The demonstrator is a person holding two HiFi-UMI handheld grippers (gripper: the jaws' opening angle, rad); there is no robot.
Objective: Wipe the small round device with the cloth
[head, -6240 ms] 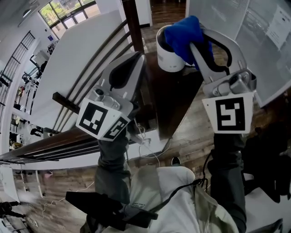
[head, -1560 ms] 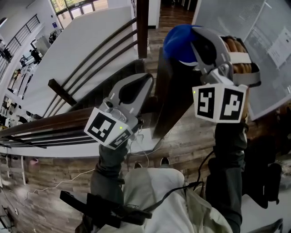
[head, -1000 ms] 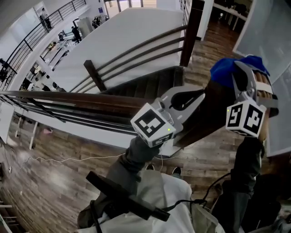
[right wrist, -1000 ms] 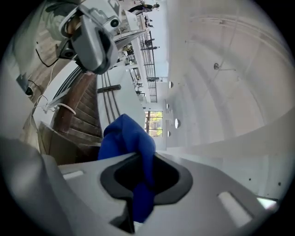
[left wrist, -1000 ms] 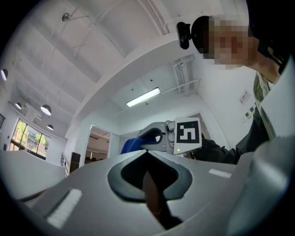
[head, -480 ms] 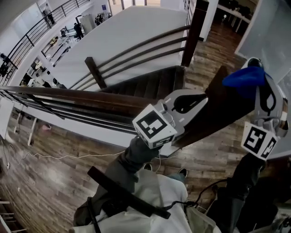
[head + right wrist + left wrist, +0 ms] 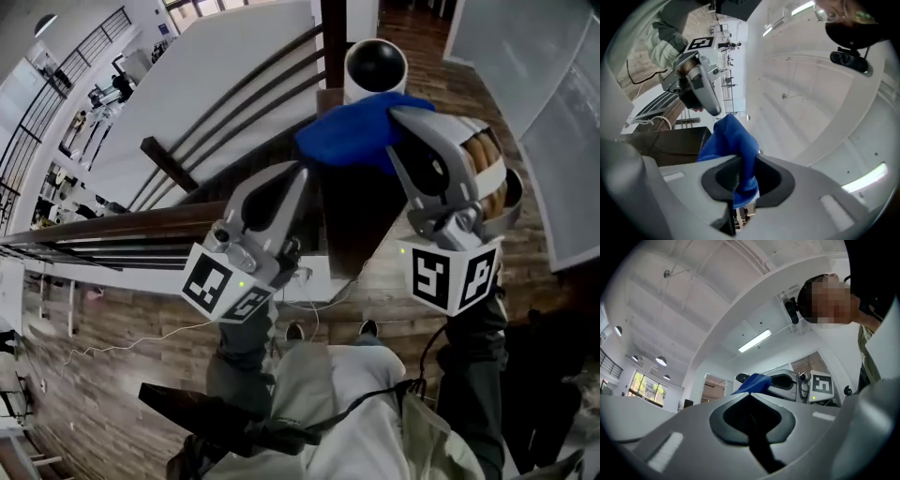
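Note:
The small round device (image 7: 375, 67), white with a black domed top, stands at the far end of a dark wooden table (image 7: 352, 220). A blue cloth (image 7: 361, 136) hangs bunched just in front of it, apart from it. My right gripper (image 7: 401, 120) is shut on the cloth; in the right gripper view the cloth (image 7: 731, 140) spills out of the right gripper (image 7: 740, 164). My left gripper (image 7: 292, 173) is to the left of the table, shut and empty. In the left gripper view the left gripper (image 7: 750, 397) points up at the ceiling, with the cloth (image 7: 752, 383) beyond it.
A dark wooden stair railing (image 7: 216, 122) runs along the left, with a drop to lower floors behind it. A brown ribbed round object (image 7: 487, 164) sits behind the right gripper. White cables (image 7: 314, 286) trail on the wood floor under the table. Pale panels (image 7: 553, 103) stand at the right.
The head view has swung back, so the device shows again at the top. My right gripper has carried the cloth from the far right to just in front of the device.

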